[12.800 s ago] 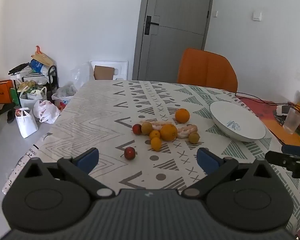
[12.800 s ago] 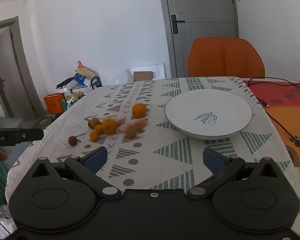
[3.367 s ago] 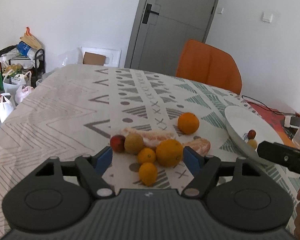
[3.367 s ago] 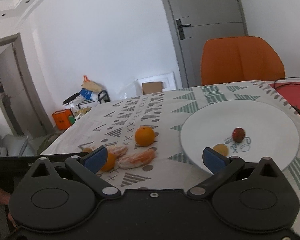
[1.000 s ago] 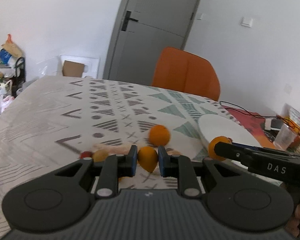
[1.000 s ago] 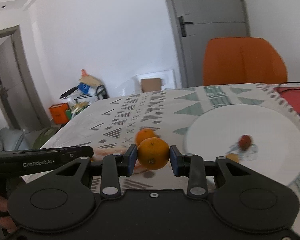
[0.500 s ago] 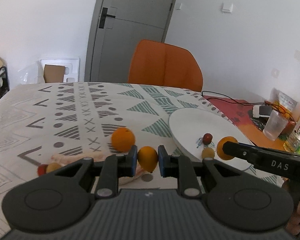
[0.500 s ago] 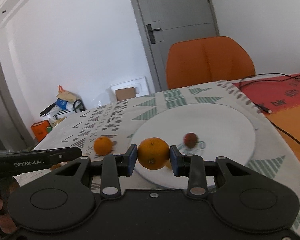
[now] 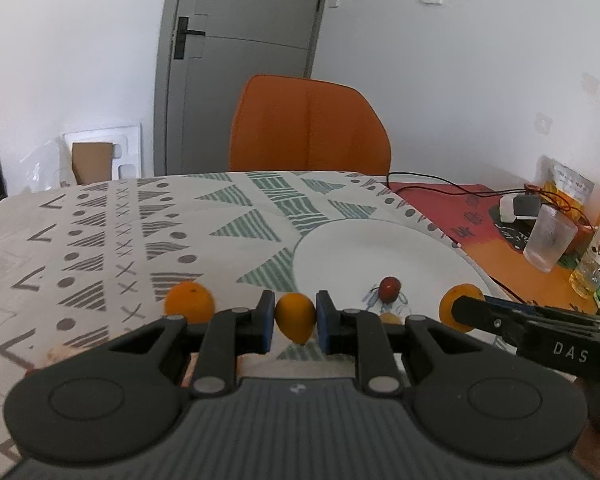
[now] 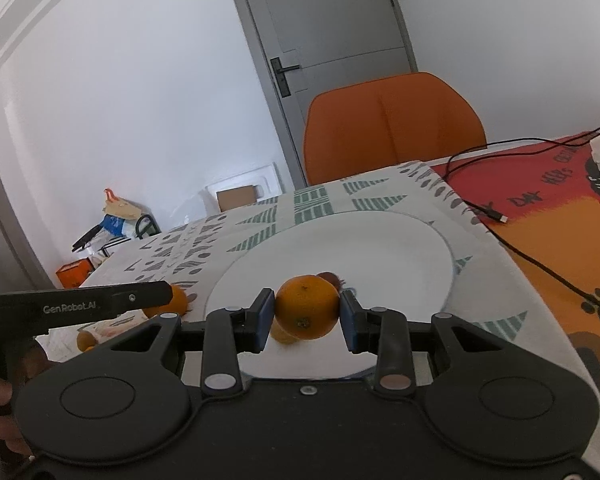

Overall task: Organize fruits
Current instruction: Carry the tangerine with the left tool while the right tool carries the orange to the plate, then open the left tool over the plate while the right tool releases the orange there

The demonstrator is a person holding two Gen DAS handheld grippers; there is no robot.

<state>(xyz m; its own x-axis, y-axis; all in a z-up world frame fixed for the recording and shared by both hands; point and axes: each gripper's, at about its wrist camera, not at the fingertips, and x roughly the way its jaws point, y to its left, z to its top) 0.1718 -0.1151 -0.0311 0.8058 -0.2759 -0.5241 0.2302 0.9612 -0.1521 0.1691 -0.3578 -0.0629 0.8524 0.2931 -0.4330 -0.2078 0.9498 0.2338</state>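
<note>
My left gripper (image 9: 296,318) is shut on a small orange fruit (image 9: 295,316), held above the table by the left rim of the white plate (image 9: 340,248). My right gripper (image 10: 306,314) is shut on a large orange (image 10: 307,307) and holds it above the plate (image 10: 380,248). The large orange also shows in the left wrist view (image 9: 454,308). A small red fruit (image 9: 390,289) and a small yellow fruit (image 9: 390,319) lie in the plate. Another orange (image 9: 189,302) lies on the tablecloth left of the plate.
An orange chair (image 9: 310,128) stands at the table's far side. A glass (image 9: 550,240), a bottle (image 9: 598,260) and cables lie on the red mat at the right. Peeled fruit pieces (image 10: 104,330) lie on the cloth at the left.
Both grippers have moved right with their fruit. The large orange is now above the plate, and the small orange fruit is closer to the plate's rim.
</note>
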